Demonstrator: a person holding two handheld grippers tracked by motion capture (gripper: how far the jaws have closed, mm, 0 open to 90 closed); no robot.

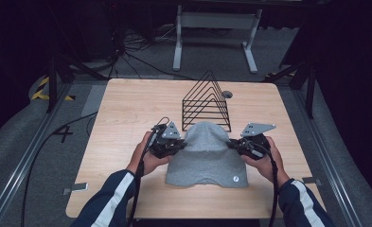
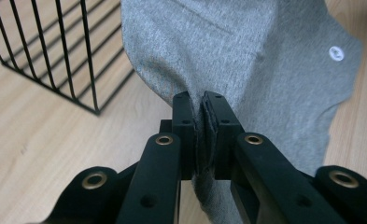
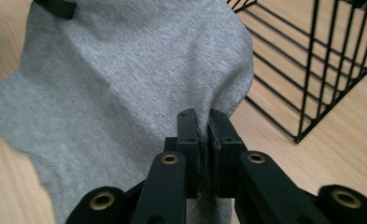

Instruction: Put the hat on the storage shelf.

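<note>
The left gripper (image 1: pixel 174 143) is pinching the left edge of the grey cloth (image 1: pixel 206 158), its jaws closed on a fold of fabric, as the left gripper view is showing clearly with the cloth (image 2: pixel 246 60) squeezed between the pads. The right gripper (image 1: pixel 238 143) is doing the same on the opposite edge, jaws clamped on the cloth (image 3: pixel 125 88). Between the two grips the middle of the cloth is arching up into a hump, while its near edge is resting on the tabletop (image 1: pixel 127 118), near the person's side. The black wire rack (image 1: pixel 206 101) is standing just behind the cloth, apart from it.

So the grasping part is looking done: both sides are secured and the cloth is partly raised. What is remaining, as far as I can judge, is lifting the cloth fully clear and then folding it or carrying it toward the rack; which of the two is not showing
</note>
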